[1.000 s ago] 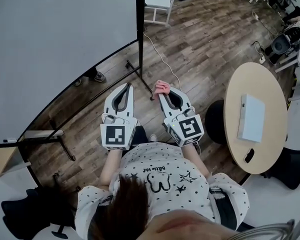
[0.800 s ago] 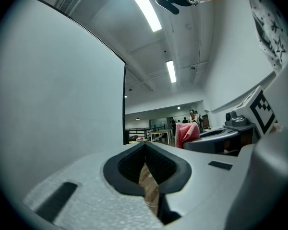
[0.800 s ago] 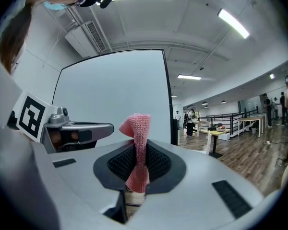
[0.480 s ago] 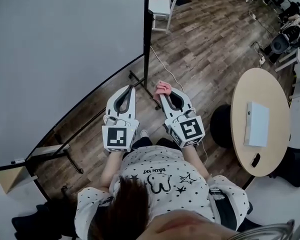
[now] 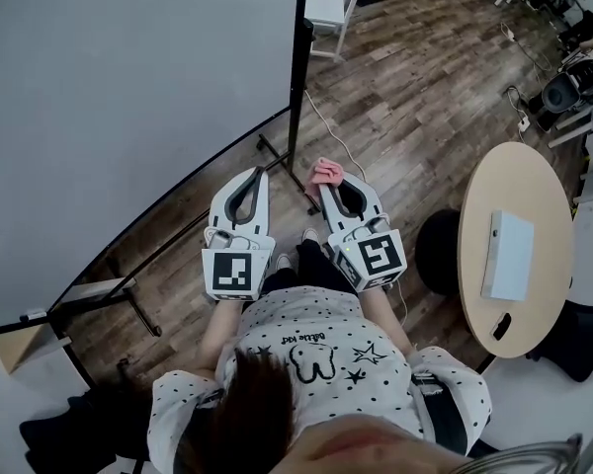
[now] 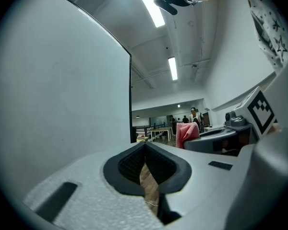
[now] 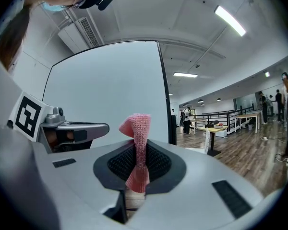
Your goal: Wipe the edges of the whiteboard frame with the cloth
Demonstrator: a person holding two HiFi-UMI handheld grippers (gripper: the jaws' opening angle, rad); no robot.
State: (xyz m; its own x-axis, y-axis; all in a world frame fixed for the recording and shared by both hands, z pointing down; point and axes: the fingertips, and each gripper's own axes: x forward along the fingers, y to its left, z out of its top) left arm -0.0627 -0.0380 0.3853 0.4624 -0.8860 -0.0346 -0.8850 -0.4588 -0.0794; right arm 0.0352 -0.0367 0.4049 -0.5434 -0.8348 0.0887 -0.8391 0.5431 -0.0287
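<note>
Right gripper point(image 5: 328, 184): jaws closed on the cloth, held out in front of the person at about waist height.
Cloth point(image 7: 137, 145): pink and knitted, pinched in a narrow fold. A tuft stands up past the jaw tips and a short tail sits in the jaw hollow.
Handling: it looks light, soft and limp, and not fragile. I'd expect it to bunch and flop rather than keep a flat face, and the knit should drag on the frame rather than slide.
Where to hold: the pinch looks sound, but only the small tuft is free to wipe with. Hard rubbing might tug it out of so narrow a grip.
Left gripper point(image 5: 251, 176): jaws together with nothing between them, close beside the right one.
Whiteboard frame point(image 5: 299, 77): a dark upright edge just ahead of the grippers, with the bottom edge running off to the left. The cloth is near it but not touching.
Round table point(image 5: 546, 197): well off to the right, on the wooden floor.
</note>
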